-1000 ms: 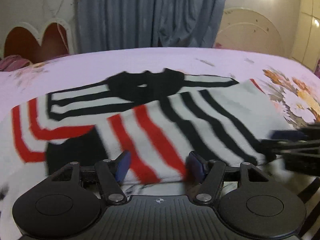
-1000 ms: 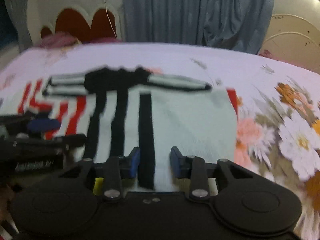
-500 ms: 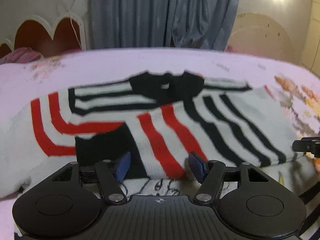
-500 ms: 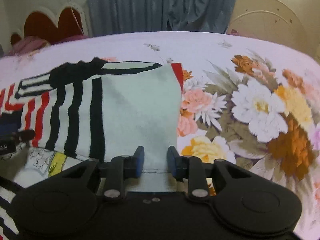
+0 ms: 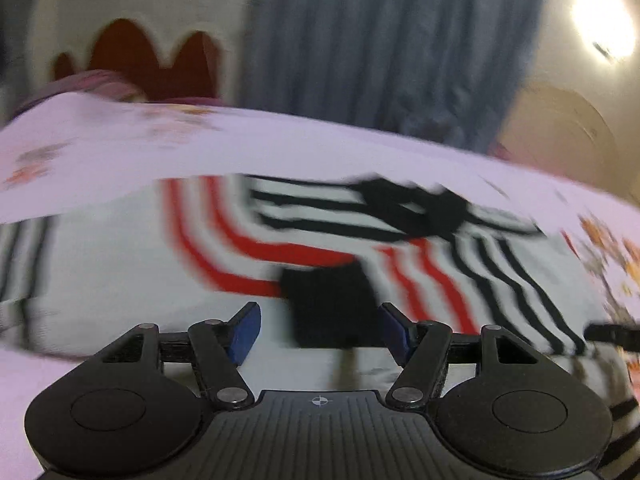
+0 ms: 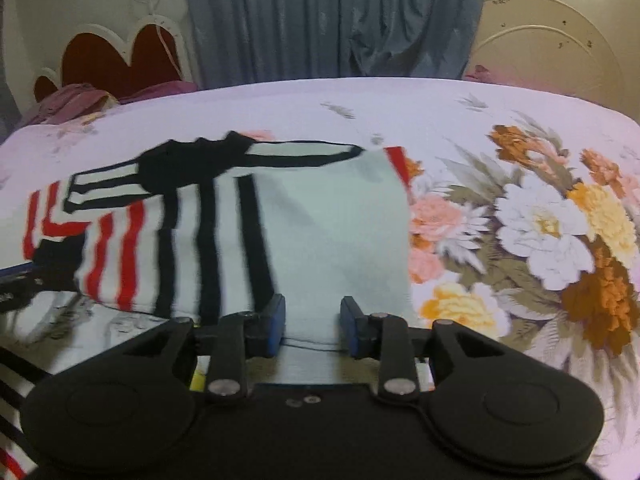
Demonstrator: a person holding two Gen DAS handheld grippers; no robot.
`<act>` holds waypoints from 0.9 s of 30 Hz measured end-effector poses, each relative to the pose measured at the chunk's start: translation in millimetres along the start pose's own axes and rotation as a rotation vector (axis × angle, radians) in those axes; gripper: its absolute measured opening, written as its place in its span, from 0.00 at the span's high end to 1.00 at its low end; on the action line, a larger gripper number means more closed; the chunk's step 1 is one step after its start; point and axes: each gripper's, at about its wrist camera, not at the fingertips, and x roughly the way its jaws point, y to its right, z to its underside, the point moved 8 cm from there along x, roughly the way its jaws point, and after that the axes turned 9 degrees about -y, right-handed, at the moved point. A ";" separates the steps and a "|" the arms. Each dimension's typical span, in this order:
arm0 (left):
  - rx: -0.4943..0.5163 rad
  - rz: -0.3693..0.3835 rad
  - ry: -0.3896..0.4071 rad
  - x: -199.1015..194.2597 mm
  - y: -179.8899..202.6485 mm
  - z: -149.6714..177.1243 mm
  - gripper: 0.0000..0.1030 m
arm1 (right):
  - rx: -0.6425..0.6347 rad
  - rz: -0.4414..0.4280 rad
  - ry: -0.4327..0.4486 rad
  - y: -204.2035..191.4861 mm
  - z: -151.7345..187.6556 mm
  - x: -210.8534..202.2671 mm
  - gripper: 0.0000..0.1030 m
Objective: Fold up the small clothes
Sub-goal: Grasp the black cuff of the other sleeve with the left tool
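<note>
A small white sweater with red and black stripes (image 5: 320, 248) lies partly folded on the bed; it also shows in the right wrist view (image 6: 320, 232). Its black cuff (image 5: 328, 300) lies just ahead of my left gripper (image 5: 320, 332), which is open and empty, with blue pads wide apart. My right gripper (image 6: 312, 326) is open with a narrower gap, at the plain white near edge of the folded part, pads on either side of it but not closed on it. The left view is blurred by motion.
The bed has a pale pink sheet with large printed flowers (image 6: 540, 232) to the right of the sweater. A red scalloped headboard (image 6: 120, 60) and grey curtains (image 6: 336, 20) stand behind. The other gripper's tip shows at the left edge of the right wrist view (image 6: 20, 280).
My left gripper has swung left, so the sweater's black cuff now sits between its pads. My right gripper shifted slightly left along the white edge and its gap widened a little.
</note>
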 end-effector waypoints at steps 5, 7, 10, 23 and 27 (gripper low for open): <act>-0.193 -0.057 -0.003 -20.9 -101.5 16.7 0.38 | -0.030 -0.052 0.035 -37.3 -8.4 3.9 0.72; -0.280 -0.084 0.012 -30.6 -140.2 24.6 0.38 | -0.042 -0.074 0.042 -53.0 -12.3 6.7 0.72; -0.402 -0.133 0.024 -39.1 -191.1 34.6 0.39 | -0.065 -0.095 0.046 -74.8 -16.6 10.2 0.72; -0.742 -0.067 0.135 -28.7 -303.1 34.3 0.50 | -0.104 -0.080 0.048 -126.1 -26.3 21.5 0.73; -0.743 -0.079 0.146 -23.8 -317.4 24.8 0.50 | -0.107 -0.066 0.048 -130.4 -28.8 22.8 0.73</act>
